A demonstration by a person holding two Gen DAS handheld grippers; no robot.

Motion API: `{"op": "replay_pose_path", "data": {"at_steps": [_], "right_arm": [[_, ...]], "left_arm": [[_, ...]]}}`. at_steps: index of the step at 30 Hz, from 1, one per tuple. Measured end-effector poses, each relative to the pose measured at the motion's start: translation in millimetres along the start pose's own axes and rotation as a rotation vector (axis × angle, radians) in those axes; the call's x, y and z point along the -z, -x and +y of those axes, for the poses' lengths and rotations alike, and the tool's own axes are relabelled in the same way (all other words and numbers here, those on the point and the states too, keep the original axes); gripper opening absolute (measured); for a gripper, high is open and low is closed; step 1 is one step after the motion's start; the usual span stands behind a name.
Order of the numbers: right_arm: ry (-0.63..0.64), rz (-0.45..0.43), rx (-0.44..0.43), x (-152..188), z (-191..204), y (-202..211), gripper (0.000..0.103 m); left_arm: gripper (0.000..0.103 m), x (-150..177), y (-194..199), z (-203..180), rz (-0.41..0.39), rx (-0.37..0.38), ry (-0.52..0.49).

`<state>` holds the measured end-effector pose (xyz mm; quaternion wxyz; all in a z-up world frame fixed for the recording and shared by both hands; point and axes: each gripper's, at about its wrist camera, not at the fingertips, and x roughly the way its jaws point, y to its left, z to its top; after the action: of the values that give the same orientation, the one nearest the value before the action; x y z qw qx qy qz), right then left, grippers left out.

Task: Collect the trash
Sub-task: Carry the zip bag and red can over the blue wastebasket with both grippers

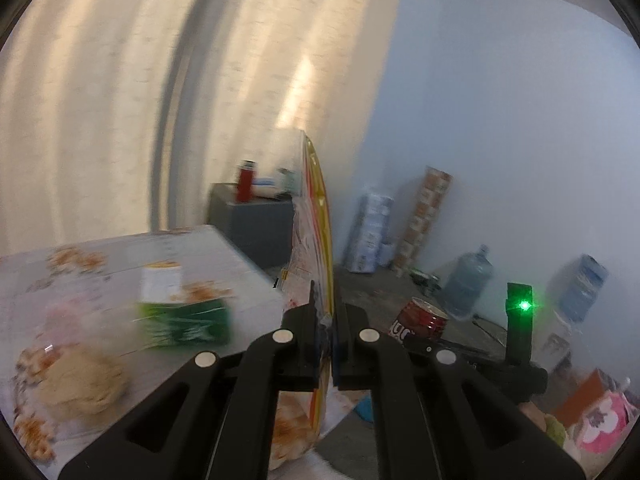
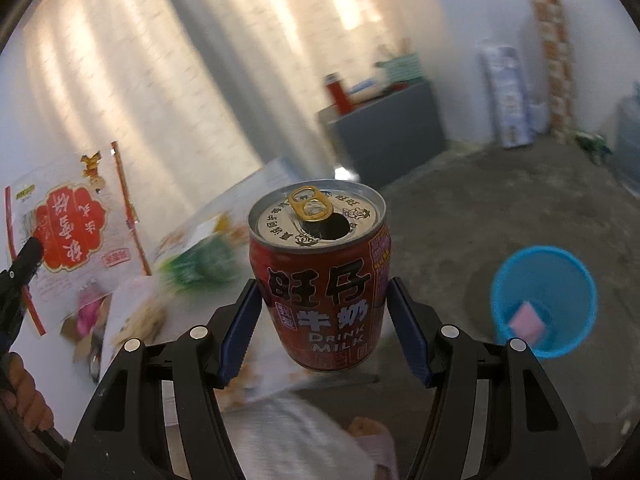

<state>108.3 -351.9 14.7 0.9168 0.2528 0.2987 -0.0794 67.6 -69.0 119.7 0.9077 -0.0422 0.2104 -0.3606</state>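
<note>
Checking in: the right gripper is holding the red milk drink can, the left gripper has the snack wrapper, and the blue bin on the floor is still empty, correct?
Not quite: the round blue plastic bin is not empty. The right wrist view shows a pink square piece lying at its bottom. The rest holds: the right gripper grips the opened red metal milk drink can, and the left gripper pinches the flat printed snack wrapper.

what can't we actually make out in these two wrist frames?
- Green box on the table, left wrist view: motion blur, label unreadable.
- Snack wrapper, left wrist view: seen edge-on, print not legible there.
- Milk can, right wrist view: whether any contents remain, the opening shows only dark.
- Pink item in the blue bin, right wrist view: too small to identify.
- Items on the grey cabinet: blurred.
</note>
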Motion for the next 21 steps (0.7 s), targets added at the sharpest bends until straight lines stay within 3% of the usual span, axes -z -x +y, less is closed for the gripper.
{"op": "replay_pose_path", "data": {"at_steps": [7,13,21], "right_arm": [[-0.174,-0.041,0.164,6.4,-99.4,27.5,0.060],[-0.281,-0.029,0.288,21.0,-165.4,29.6,0.060],[-0.395,0.050,0.323,35.4,-230.0,-4.2,0.060]], "left_arm": [[0.004,-6.3,-78.5,-65.8,0.113,0.145,-0.084],[0.003,8.6,-168.8,-124.8,0.277,0.243,-0.124],[0.003,67.4,-313.8,-195.7,0.568,0.290,-0.108]]}}
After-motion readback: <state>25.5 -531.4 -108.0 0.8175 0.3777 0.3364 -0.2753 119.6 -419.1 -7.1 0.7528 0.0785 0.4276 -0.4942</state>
